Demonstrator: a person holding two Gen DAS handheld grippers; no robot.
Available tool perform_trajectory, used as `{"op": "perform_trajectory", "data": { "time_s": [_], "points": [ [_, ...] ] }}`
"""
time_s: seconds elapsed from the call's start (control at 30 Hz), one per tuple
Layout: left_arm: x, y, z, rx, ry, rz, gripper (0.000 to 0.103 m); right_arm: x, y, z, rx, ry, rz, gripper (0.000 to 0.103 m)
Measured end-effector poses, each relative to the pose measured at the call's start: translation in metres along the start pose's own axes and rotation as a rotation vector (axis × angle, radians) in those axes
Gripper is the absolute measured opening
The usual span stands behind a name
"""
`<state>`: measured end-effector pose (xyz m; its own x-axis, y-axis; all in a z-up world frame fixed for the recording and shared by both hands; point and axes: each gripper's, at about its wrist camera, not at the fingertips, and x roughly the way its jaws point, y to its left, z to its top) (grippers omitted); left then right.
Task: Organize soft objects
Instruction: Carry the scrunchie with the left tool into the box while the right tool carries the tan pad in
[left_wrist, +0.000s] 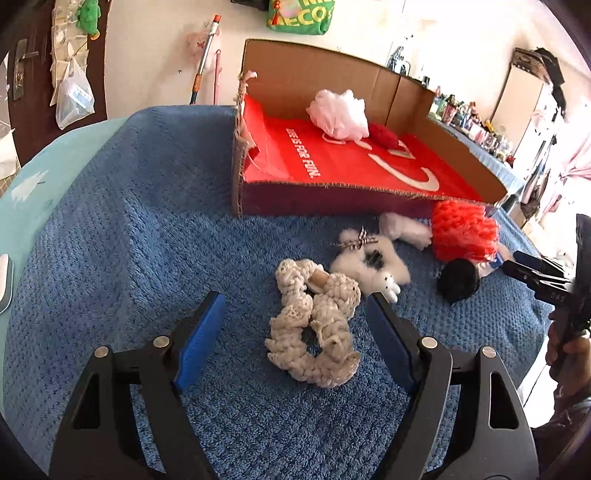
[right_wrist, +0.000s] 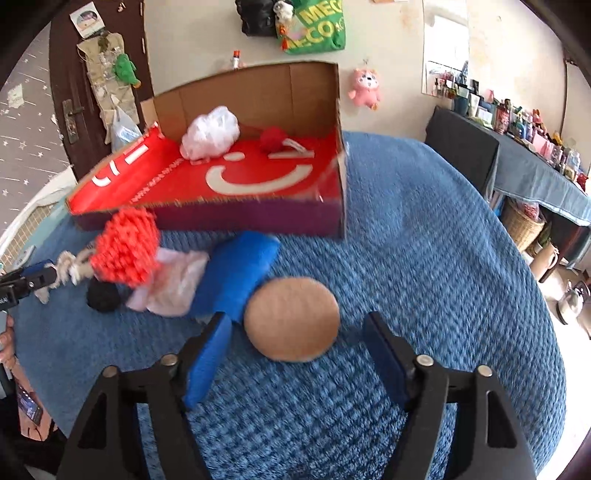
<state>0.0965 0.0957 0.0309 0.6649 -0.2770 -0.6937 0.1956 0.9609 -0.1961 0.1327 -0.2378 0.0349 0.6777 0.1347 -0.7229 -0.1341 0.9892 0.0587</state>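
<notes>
My left gripper (left_wrist: 295, 306) is open just above a cream crocheted piece (left_wrist: 314, 325) on the blue blanket. Beyond it lie a white plush toy (left_wrist: 369, 262), a black pompom (left_wrist: 460, 277) and an orange-red knitted piece (left_wrist: 461, 232). My right gripper (right_wrist: 297, 328) is open around a tan round pad (right_wrist: 291, 319), beside a blue cloth (right_wrist: 236, 275), a pink cloth (right_wrist: 173, 284) and the orange-red piece (right_wrist: 127, 247). The cardboard box (left_wrist: 332, 70) with a red liner holds a white mesh puff (left_wrist: 338, 112) and a red ball (left_wrist: 384, 134).
The blue blanket (left_wrist: 147, 221) covers the bed. A door (right_wrist: 66, 92) and hanging bags are on the far wall. A cluttered table (right_wrist: 535, 147) and a wicker basket (right_wrist: 522, 225) stand at the right. The right gripper shows at the left wrist view's right edge (left_wrist: 535, 273).
</notes>
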Motion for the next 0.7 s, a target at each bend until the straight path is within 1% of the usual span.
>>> {"op": "perform_trajectory", "data": {
  "time_s": [0.1,0.17,0.2,0.23,0.27,0.3,0.33,0.37,0.4,0.5,0.6,0.7],
  "points": [
    [0.004,-0.006,-0.003,0.025,0.013,0.015,0.078,0.001,0.0,-0.004,-0.008,-0.005,-0.023,0.077],
    [0.007,-0.011,-0.004,0.055,0.015,0.037,0.078,0.0,0.0,-0.004,-0.013,-0.012,-0.033,0.077],
    [0.008,-0.014,-0.004,0.068,0.015,0.048,0.076,0.001,-0.001,-0.004,-0.013,-0.014,-0.035,0.077],
    [0.011,-0.017,-0.005,0.084,0.013,0.067,0.076,0.002,-0.002,-0.003,-0.011,-0.015,-0.035,0.077],
    [0.013,-0.019,-0.005,0.095,0.014,0.084,0.065,0.002,-0.003,-0.003,-0.009,-0.02,-0.029,0.077],
    [0.015,-0.02,-0.005,0.103,0.015,0.092,0.046,0.003,-0.003,-0.002,-0.005,-0.024,-0.02,0.076],
    [0.016,-0.022,-0.005,0.112,0.013,0.1,0.04,0.005,-0.004,0.0,-0.001,-0.029,-0.01,0.073],
    [0.017,-0.024,-0.005,0.123,0.011,0.101,0.036,0.006,-0.004,0.001,0.004,-0.032,0.006,0.055],
    [0.018,-0.025,-0.004,0.131,0.011,0.101,0.032,0.007,-0.005,0.002,0.016,-0.031,0.024,0.05],
    [0.016,-0.026,-0.002,0.137,-0.004,0.105,0.03,0.002,-0.004,0.003,0.015,-0.052,0.032,0.049],
    [0.004,-0.024,0.002,0.116,-0.034,0.084,0.029,-0.01,0.001,0.006,-0.001,-0.098,0.016,0.048],
    [-0.004,-0.029,0.007,0.121,-0.056,0.058,0.029,-0.017,0.005,0.009,-0.009,-0.122,0.02,0.046]
  ]
}}
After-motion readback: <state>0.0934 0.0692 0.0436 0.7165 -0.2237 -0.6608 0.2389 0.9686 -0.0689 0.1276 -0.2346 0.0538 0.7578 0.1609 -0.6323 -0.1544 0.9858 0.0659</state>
